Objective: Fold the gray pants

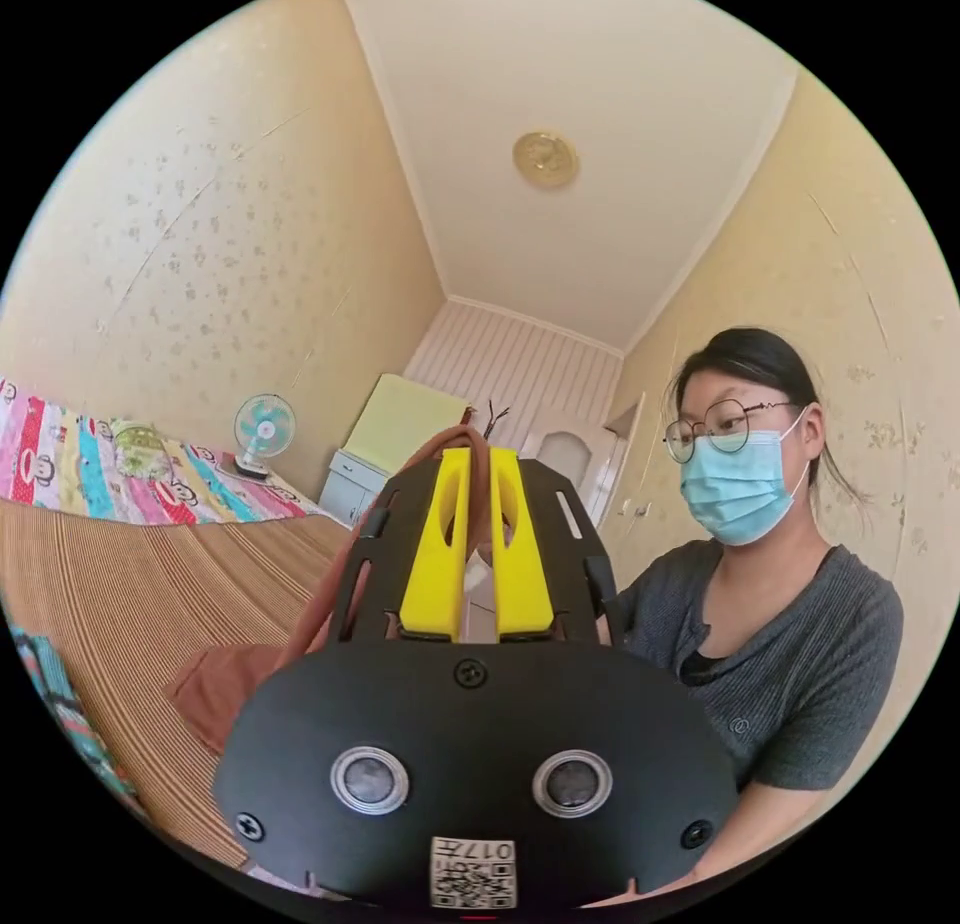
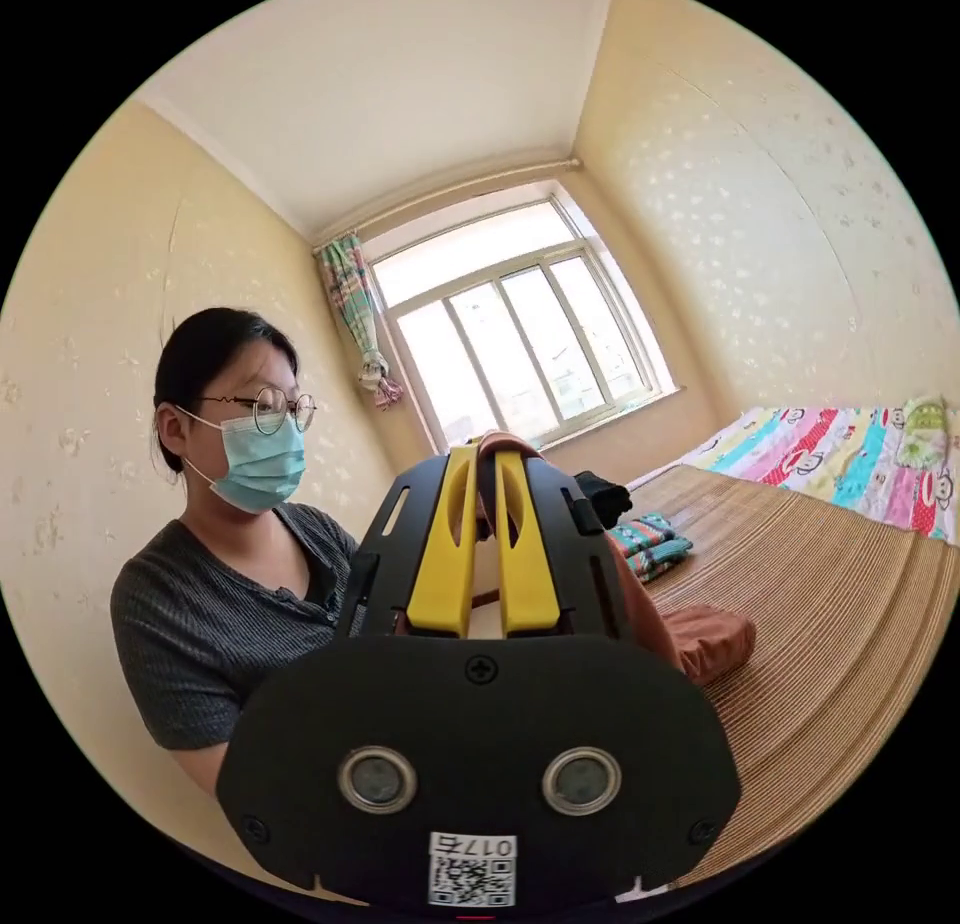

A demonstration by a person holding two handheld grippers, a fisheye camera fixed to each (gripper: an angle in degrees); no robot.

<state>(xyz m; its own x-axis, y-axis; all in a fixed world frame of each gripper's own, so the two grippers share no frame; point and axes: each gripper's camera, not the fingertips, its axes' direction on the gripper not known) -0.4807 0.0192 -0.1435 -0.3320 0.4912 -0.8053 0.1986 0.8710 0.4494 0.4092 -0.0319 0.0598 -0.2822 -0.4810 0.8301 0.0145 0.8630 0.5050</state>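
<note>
The garment I hold is reddish-brown rather than gray. In the left gripper view my left gripper point(image 1: 480, 461) has its yellow jaws shut on an edge of this cloth, which loops over the jaw tips and hangs down to a part point(image 1: 225, 689) lying on the woven mat. In the right gripper view my right gripper point(image 2: 487, 461) is likewise shut on the cloth's edge, and the rest point(image 2: 710, 639) drapes down the right side onto the mat. Both grippers are raised above the bed, facing upward.
The person holding the grippers sits close behind them point(image 1: 780, 654). A striped woven mat point(image 2: 850, 604) covers the bed, with a colourful cartoon sheet point(image 2: 840, 464) at the wall. A small fan point(image 1: 263, 432), a cabinet point(image 1: 355, 484), folded clothes point(image 2: 645, 544) and a window point(image 2: 520, 324) lie beyond.
</note>
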